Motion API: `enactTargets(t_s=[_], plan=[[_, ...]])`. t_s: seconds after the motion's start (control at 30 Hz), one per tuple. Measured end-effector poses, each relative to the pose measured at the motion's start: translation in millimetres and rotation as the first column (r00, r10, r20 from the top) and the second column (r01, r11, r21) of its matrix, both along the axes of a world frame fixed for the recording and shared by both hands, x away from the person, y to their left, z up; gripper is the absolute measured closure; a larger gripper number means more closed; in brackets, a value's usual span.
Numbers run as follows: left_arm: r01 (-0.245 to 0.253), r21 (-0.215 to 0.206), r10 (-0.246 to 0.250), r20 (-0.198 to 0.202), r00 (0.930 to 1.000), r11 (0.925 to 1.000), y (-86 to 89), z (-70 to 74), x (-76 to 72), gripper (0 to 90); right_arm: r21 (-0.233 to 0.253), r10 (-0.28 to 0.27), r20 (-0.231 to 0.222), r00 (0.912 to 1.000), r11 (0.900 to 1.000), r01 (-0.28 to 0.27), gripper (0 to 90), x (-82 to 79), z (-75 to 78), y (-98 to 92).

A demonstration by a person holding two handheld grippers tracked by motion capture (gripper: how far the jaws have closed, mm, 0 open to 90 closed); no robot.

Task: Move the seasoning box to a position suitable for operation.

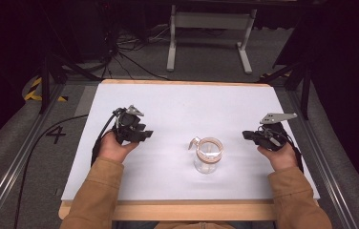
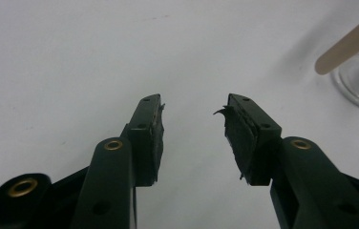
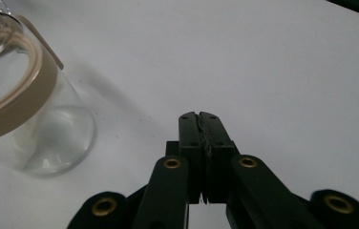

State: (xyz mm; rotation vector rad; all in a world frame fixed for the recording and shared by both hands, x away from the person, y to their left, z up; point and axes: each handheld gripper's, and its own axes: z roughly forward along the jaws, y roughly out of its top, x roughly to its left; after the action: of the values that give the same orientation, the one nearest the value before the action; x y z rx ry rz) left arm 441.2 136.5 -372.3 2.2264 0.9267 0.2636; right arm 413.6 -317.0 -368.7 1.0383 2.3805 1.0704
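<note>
Glass jar [image 1: 207,155] stands untouched between left claw [image 2: 194,112] (parted, empty) and right claw [image 3: 200,117] (closed, empty).

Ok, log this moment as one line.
left gripper: open, empty | right gripper: shut, empty | glass jar: upright between them, untouched | table: white

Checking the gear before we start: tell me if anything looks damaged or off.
The left gripper has frayed pads: torn bits curl off their edges. The jar stands upright, nothing spilled. The right gripper is shut and looks fine.
</note>
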Motion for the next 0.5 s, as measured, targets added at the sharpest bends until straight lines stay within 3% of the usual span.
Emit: enactTargets(t_s=[0.17, 0.33, 0.43, 0.5], plan=[[0.032, -0.012, -0.031, 0.01, 0.9995, 0.9994, -7.9, 6.4, -3.5, 57.8, -0.004, 0.014, -0.013, 0.9998, 1.0, -0.014, 89.0, -1.8, -0.9, 1.7], [0.101, -0.036, -0.101, 0.005, 0.9949, 0.9942, -24.5, 13.7, -13.4, 63.4, 0.002, 0.028, -0.03, 0.9992, 1.0, -0.028, 88.9, -3.2, -4.5, 4.0], [0.174, -0.047, -0.173, 0.023, 0.9847, 0.9837, -32.0, 18.3, -20.8, 79.0, 0.003, 0.043, -0.035, 0.9985, 0.999, -0.043, 88.9, -4.4, -5.2, 7.8], [0.214, -0.061, -0.213, 0.024, 0.9768, 0.975, -39.2, 20.5, -25.0, 84.6, 0.003, 0.062, -0.04, 0.9973, 0.998, -0.062, 88.9, -5.2, -5.9, 11.6]])
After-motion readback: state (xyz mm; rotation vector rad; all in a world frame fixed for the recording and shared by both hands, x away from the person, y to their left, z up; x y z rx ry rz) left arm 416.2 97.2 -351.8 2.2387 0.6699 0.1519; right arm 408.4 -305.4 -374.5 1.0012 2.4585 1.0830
